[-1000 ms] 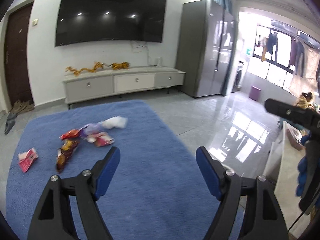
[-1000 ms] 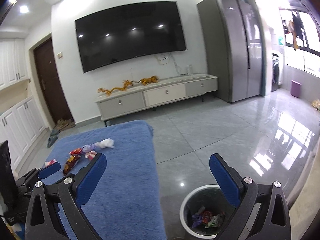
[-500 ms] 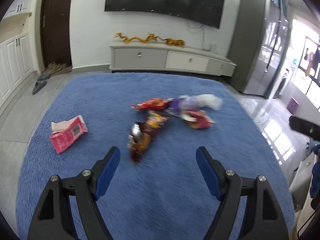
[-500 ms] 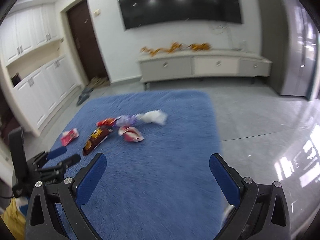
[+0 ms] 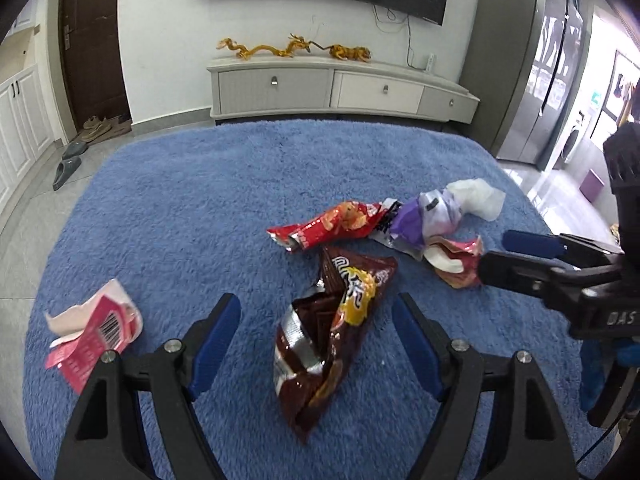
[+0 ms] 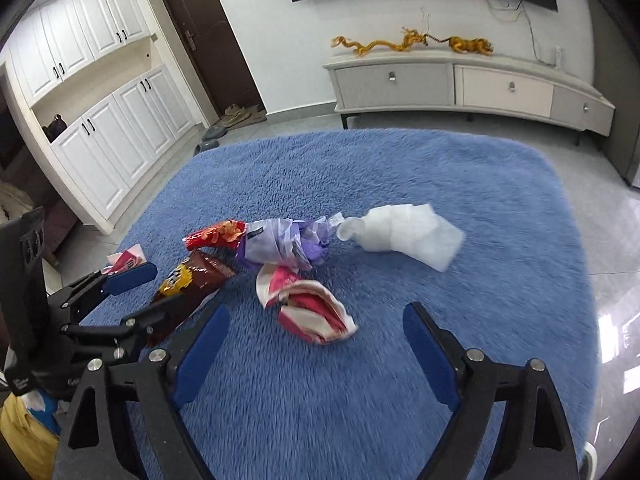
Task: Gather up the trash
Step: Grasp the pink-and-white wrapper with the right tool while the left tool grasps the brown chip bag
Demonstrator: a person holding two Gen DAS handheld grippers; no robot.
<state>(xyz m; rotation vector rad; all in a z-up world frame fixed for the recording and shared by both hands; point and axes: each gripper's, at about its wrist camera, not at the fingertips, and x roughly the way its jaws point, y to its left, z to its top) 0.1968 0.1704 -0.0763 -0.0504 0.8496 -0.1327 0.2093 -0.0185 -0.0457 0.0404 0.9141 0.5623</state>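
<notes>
Trash scattered on blue rug, both tongs above it, neither holding anything.

Left wrist view: left tongs (image 5: 316, 340) spread, brown chip bag (image 5: 328, 336) lies flat on the rug (image 5: 180, 208) right between the pads, not pinched. Pink wrapper (image 5: 96, 330) off to the left; red snack bag (image 5: 328, 226) and purple wrapper (image 5: 424, 220) farther ahead. Right wrist view: right tongs (image 6: 316, 344) spread but closing, pink-white wrapper (image 6: 308, 304) just ahead of the pads, untouched; white tissue (image 6: 404, 234) beyond, to the right.

Blue shag rug (image 5: 168, 208) strewn with snack wrappers (image 5: 326, 344), crumpled white tissue (image 6: 404, 234)
</notes>
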